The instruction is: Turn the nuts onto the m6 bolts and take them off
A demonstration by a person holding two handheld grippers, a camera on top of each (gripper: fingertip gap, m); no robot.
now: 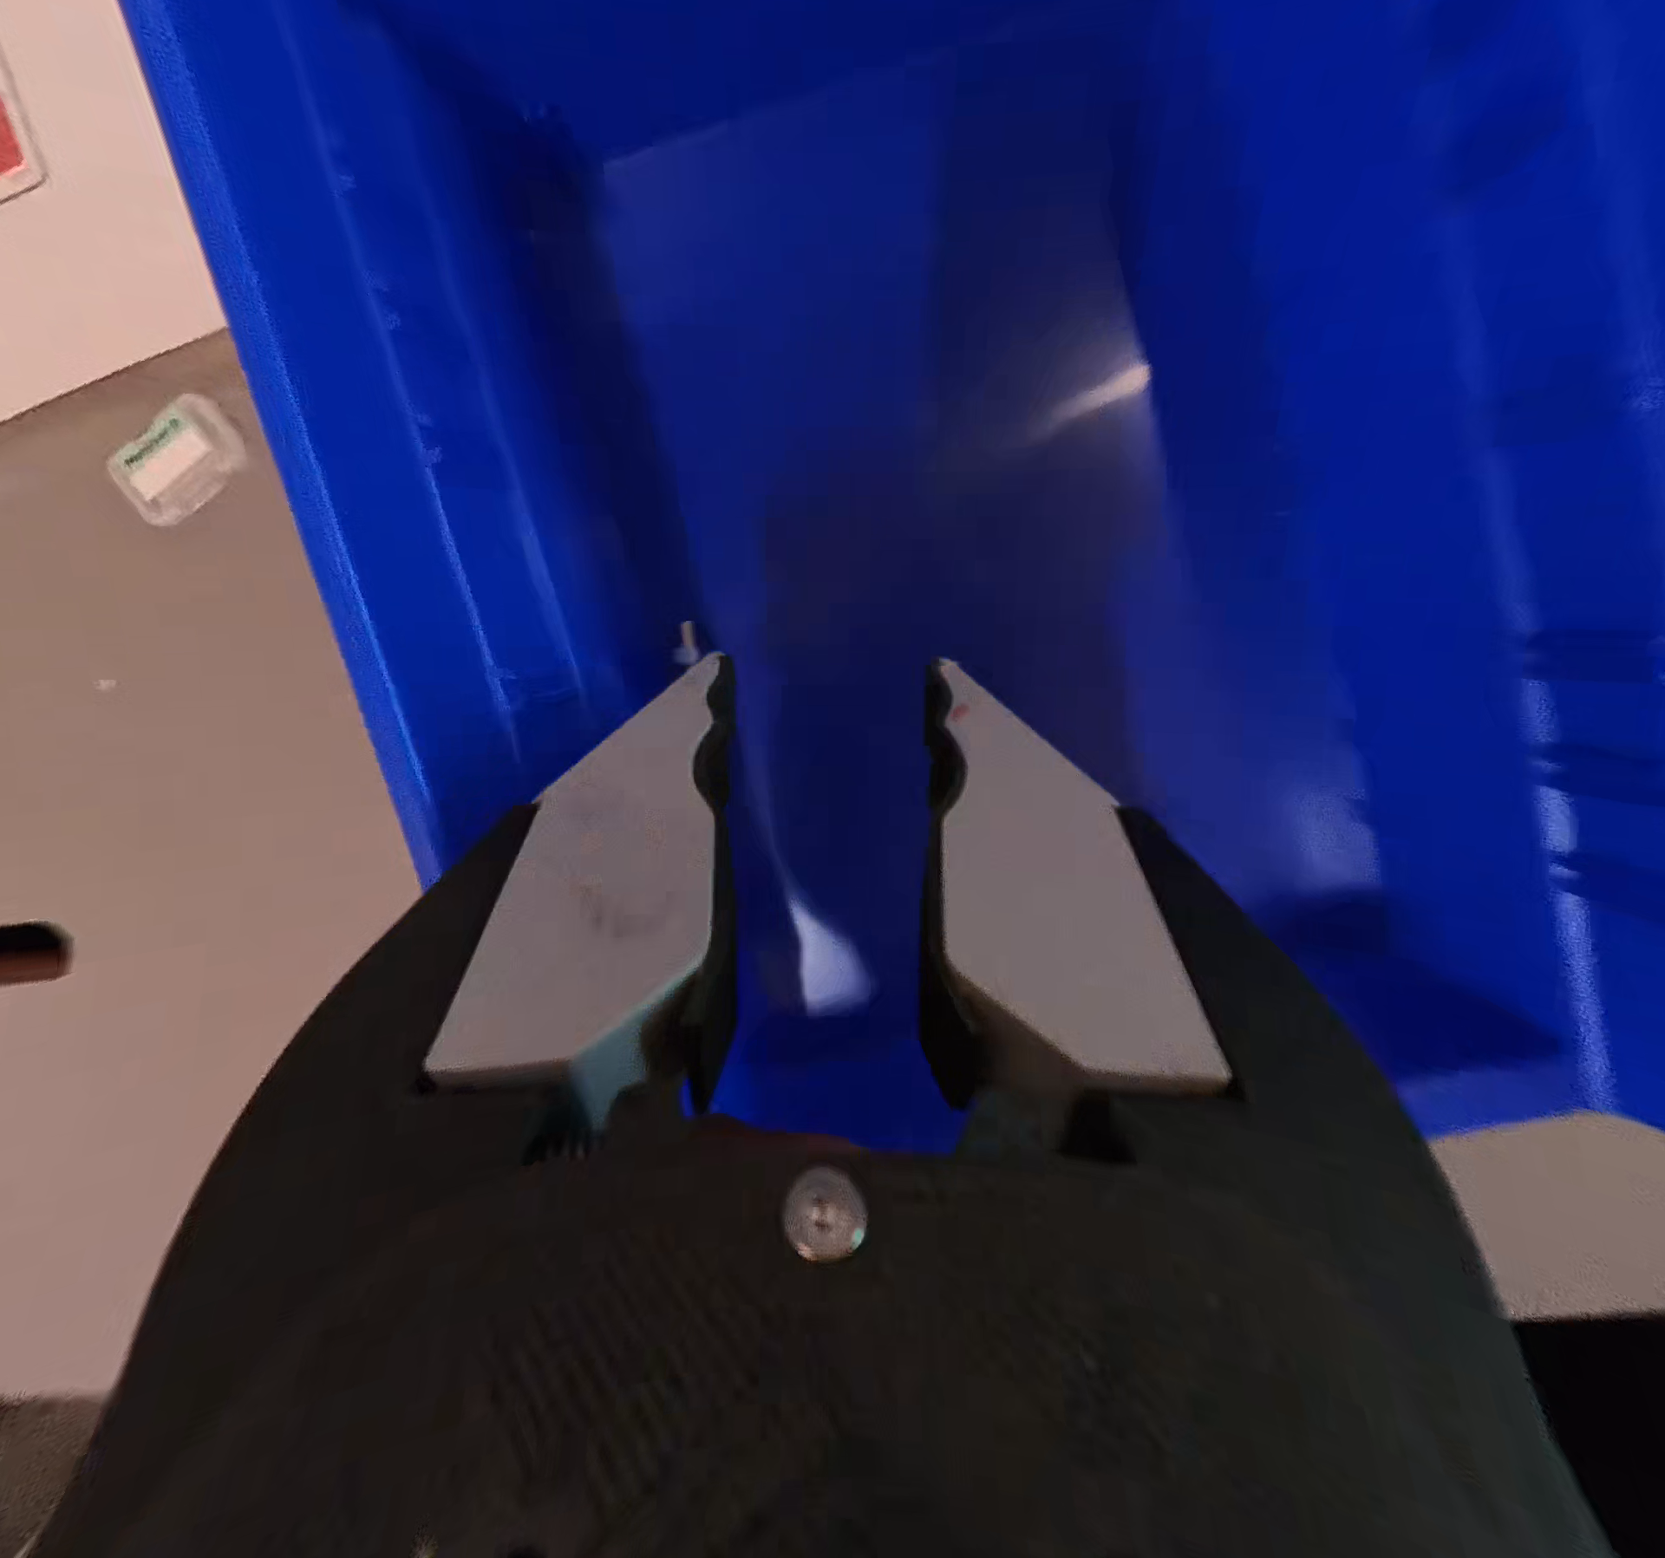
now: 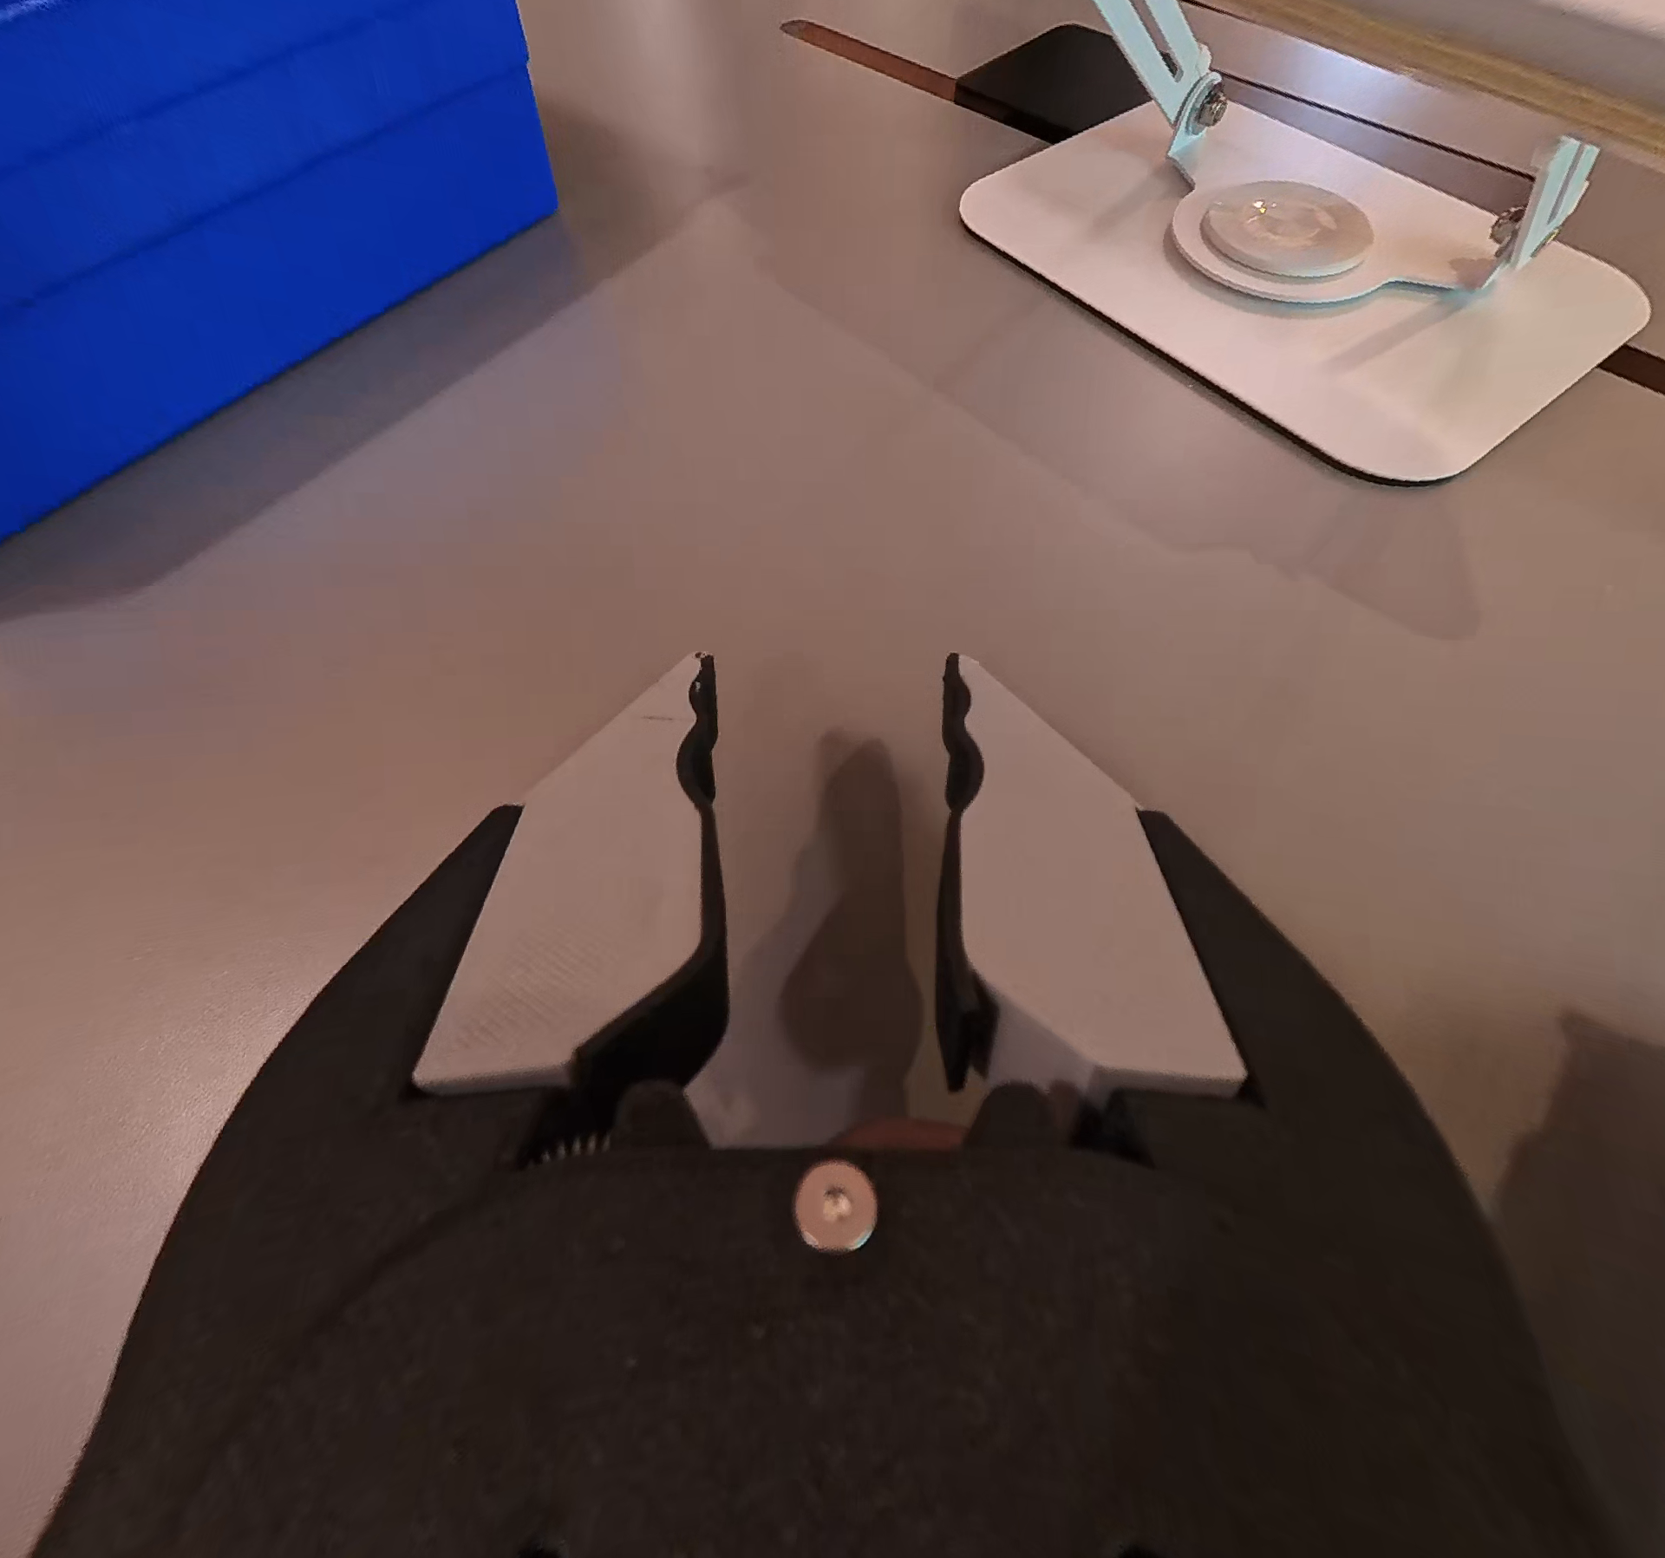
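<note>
No nuts or bolts could be made out in either view; the left wrist view was blurred, and only a tiny pale speck showed by the left fingertip, too small to tell what it was. The left gripper (image 1: 829,668) was held over the inside of a blue plastic bin (image 1: 901,344), its jaws parted and holding nothing, with bin walls rising on both sides and at the far end. Outside the bin's left wall, a small clear packet (image 1: 176,456) with a green-and-white label lay on the grey table (image 1: 180,749); its writing was too blurred to read. In the right wrist view, the right gripper (image 2: 829,668) hovered over bare grey table (image 2: 811,524), its jaws also apart and empty. The blue bin (image 2: 252,164) stood at the upper left, well apart from the fingers. At the upper right sat a white stand base (image 2: 1351,344) with pale hinged brackets (image 2: 1162,64), well apart too.
</note>
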